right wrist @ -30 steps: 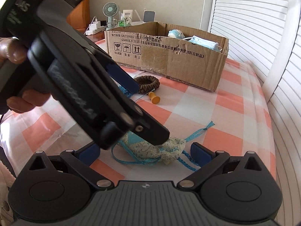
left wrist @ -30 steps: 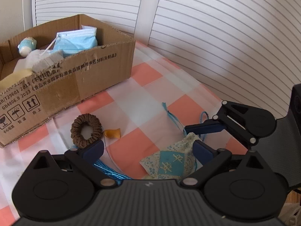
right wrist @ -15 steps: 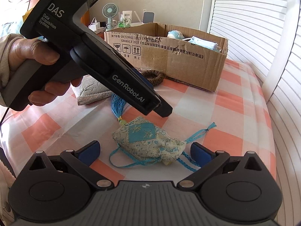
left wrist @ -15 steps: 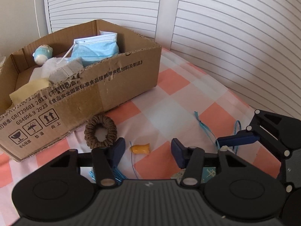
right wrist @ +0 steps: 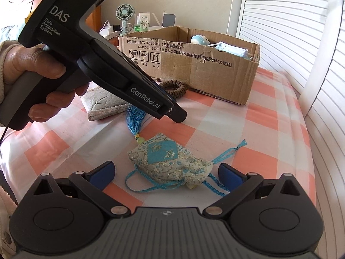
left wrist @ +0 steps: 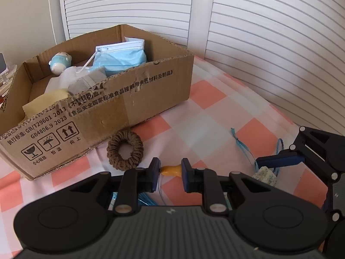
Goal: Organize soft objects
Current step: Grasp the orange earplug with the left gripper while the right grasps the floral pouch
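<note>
Earplug point(left wrist: 171, 170) — small, orange, on the checked cloth point(left wrist: 204, 118) by the brown scrunchie point(left wrist: 125, 150) — now sits between the left gripper point(left wrist: 171, 173) pads; wide a second ago, those jaws are closing on it. Pick-up likely begun. Right gripper point(right wrist: 167, 176) hangs wide-jawed over the sachet point(right wrist: 170, 161).

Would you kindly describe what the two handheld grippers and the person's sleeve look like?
Both grippers, left and right, are matte black with blue pads and silver pivot screws. The left's body bears white "DAS Data Acquisition System" and "GenRobot.AI" lettering; a dark cable trails below it. The sleeve is pale beige.
</note>
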`<state>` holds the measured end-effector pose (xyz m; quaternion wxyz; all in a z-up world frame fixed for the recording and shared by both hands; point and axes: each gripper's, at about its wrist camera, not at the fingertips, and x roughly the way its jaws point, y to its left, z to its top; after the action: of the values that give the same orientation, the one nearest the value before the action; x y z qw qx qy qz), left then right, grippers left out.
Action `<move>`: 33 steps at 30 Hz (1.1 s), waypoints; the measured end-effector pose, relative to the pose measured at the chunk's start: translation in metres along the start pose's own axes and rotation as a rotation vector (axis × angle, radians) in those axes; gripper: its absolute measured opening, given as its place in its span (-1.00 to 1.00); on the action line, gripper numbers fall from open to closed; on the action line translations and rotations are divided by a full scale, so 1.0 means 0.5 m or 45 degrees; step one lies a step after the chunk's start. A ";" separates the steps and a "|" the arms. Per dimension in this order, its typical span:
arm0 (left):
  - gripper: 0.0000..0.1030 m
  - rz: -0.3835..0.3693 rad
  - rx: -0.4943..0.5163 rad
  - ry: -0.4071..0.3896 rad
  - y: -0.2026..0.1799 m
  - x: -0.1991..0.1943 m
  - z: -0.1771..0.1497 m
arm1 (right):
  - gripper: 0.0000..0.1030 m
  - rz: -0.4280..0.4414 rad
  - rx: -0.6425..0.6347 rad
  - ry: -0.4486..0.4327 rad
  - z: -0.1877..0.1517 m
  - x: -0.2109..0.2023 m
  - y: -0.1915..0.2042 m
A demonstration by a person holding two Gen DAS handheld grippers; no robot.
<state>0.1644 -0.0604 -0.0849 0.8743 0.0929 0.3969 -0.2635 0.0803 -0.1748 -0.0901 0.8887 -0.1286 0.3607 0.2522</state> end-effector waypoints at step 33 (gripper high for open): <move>-0.61 -0.056 0.118 0.009 0.025 -0.116 -0.006 | -0.53 0.053 -0.161 0.079 0.057 -0.029 0.004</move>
<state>0.1376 -0.0263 -0.0443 0.8617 0.1253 0.3893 -0.3003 0.0867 -0.1665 -0.0599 0.8618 -0.1847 0.3740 0.2886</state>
